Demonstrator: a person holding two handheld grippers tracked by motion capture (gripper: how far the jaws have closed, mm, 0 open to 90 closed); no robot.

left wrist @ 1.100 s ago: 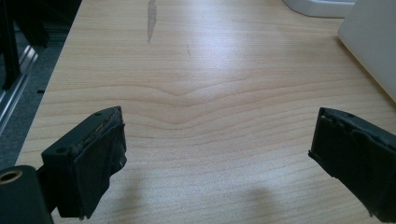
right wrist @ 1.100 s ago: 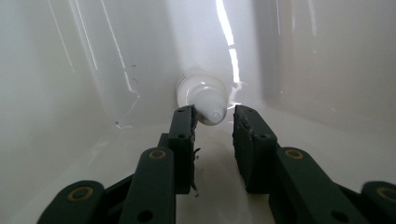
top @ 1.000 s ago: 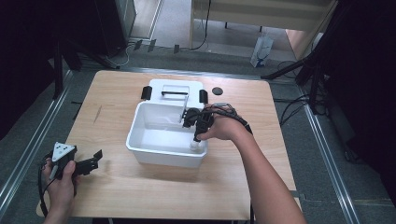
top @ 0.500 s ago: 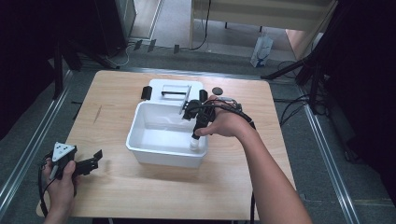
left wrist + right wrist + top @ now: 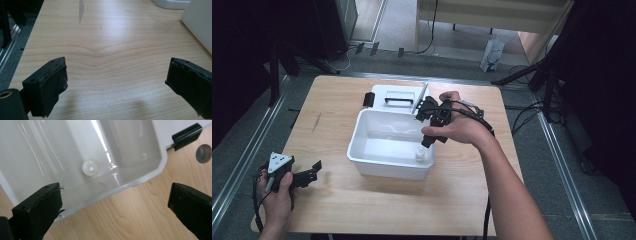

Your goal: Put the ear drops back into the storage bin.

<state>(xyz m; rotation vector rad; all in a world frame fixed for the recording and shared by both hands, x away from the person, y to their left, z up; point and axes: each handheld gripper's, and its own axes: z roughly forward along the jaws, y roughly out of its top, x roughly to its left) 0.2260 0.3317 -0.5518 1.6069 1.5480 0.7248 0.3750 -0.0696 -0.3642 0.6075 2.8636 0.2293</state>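
On the near left part of the wooden table point(image 5: 362, 200), the left gripper point(image 5: 314, 172) rests with its jaws wide apart and nothing between them. To its right sits the white tub point(image 5: 362, 135). Above the tub's right side hangs the right gripper point(image 5: 426, 142); its jaws have just been opening and hold nothing. Right below it, a small white bottle point(image 5: 90, 167) stands inside the tub.

white plastic bin point(image 5: 362, 150), small translucent white bottle point(image 5: 90, 167), pale wood-grain table point(image 5: 337, 95), black latch point(image 5: 186, 135)
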